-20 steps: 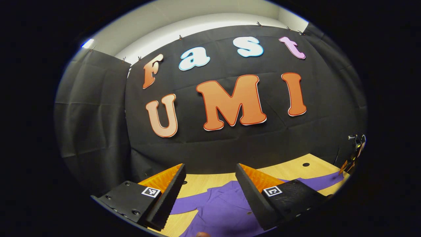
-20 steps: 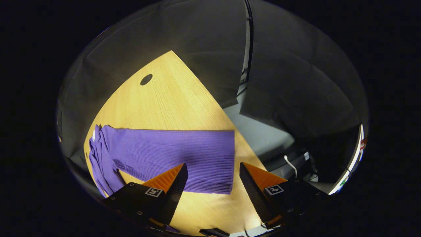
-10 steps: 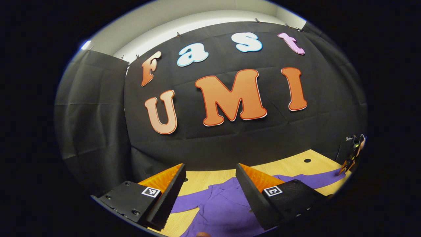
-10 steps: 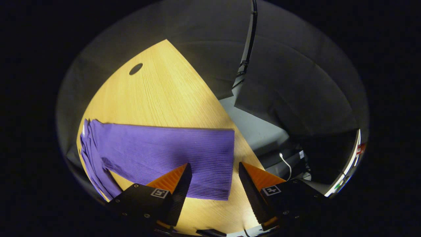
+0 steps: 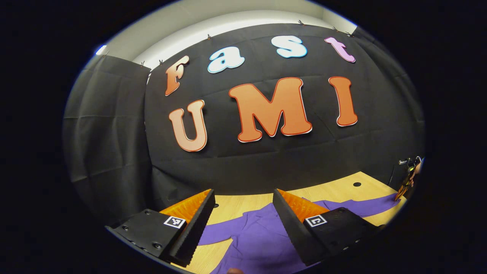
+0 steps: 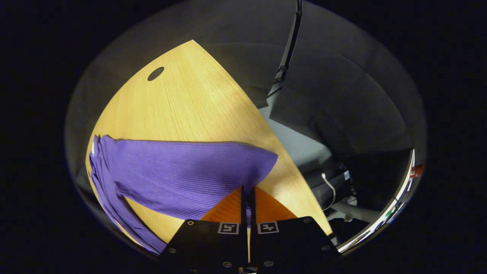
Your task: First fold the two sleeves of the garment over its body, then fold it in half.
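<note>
The right claw [image 6: 247,190] is seen closed, its two fingers pinched together on the cuff end of the purple sleeve [image 6: 182,171], which stretches away to the claw's left across the table [image 6: 198,106]. The left claw [image 5: 243,217] is held open above the table, with the purple garment [image 5: 255,239] spread flat below and just ahead of its fingers, nothing between them.

The grip appears to take only the edge of the cuff, so the ribbed cloth could be pulled out of the fingers once the sleeve is lifted and carried over the body. With the body not pinned by the open left claw, the whole garment could be dragged sideways. The cuff lies near the table edge on the claw's right; a dropped sleeve could hang off it.
</note>
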`<state>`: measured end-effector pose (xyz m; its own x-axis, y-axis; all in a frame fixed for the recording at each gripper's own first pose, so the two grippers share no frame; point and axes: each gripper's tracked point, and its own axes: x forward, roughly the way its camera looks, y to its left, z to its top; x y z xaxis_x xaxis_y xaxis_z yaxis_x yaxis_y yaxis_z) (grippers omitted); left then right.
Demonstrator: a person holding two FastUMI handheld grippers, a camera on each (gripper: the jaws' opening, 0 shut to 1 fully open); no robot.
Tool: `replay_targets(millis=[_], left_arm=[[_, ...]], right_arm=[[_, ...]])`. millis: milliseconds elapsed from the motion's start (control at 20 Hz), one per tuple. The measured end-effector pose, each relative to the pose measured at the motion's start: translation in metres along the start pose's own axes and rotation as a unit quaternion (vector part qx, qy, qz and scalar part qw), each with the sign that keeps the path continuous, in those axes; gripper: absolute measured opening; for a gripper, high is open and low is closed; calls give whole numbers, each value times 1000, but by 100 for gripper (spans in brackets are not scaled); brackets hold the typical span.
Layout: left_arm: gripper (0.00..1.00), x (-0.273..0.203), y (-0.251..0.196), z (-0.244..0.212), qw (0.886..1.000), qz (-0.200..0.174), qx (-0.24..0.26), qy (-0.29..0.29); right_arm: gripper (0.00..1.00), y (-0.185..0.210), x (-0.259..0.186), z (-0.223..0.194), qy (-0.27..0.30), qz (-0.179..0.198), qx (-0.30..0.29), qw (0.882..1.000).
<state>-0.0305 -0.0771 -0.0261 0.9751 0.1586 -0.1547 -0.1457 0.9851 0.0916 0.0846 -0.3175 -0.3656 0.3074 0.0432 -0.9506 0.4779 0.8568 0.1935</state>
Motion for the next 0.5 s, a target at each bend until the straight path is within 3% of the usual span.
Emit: replay_targets(millis=[50,100,500], left_arm=[[98,1,4,3,1000,2,1,-4],[98,2,9,3,1000,1,2,-6],[98,5,46,-4,1000,-8,-24,-7]], right_arm=[[12,5,-5,3,-13,4,6,1000],[3,9,-13,6,-29,5,-3,1000],[3,71,-103,13,-103,24,-54,993]])
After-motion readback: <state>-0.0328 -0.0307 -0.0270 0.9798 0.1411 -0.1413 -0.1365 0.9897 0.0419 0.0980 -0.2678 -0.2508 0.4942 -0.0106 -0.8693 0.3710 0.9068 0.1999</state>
